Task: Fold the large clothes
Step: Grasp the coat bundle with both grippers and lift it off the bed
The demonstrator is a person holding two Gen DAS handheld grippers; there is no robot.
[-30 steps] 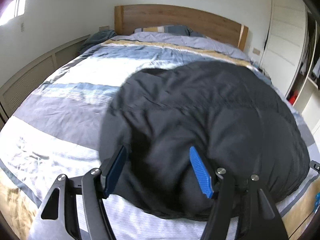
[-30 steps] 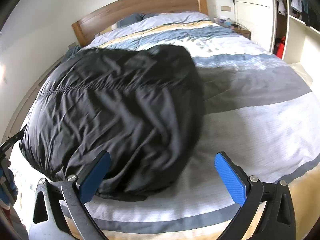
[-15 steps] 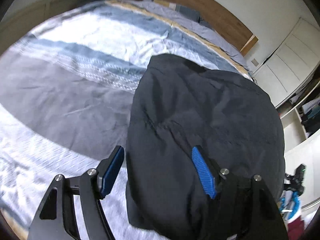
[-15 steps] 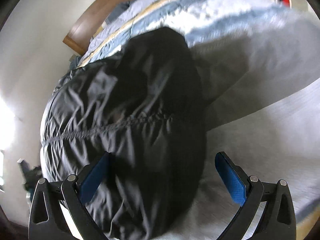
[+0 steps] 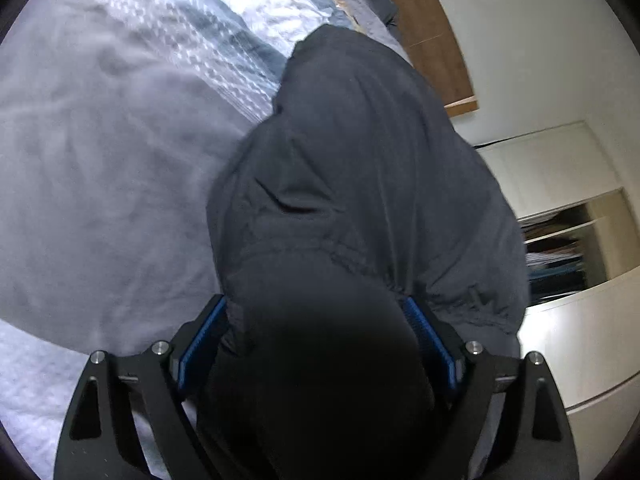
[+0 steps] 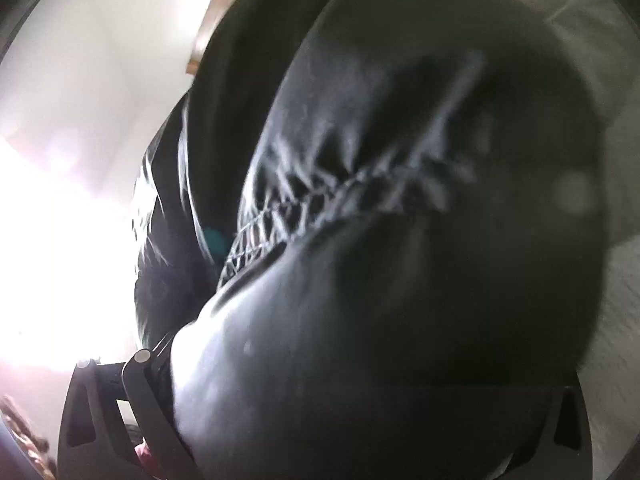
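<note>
Black jacket (image 6: pixel 400 220) fills the frame from 12 to 6 o'clock, burying right gripper (image 6: pixel 320 420); finger spread hidden. Window glare at 9. Bedding (image 6: pixel 616 300) at 3.

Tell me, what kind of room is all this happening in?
Most likely a bedroom. A large bed with a blue-and-white striped duvet cover fills the view, a brown wooden headboard stands behind it, and a white open wardrobe shows stacked clothes on its shelves.
</note>
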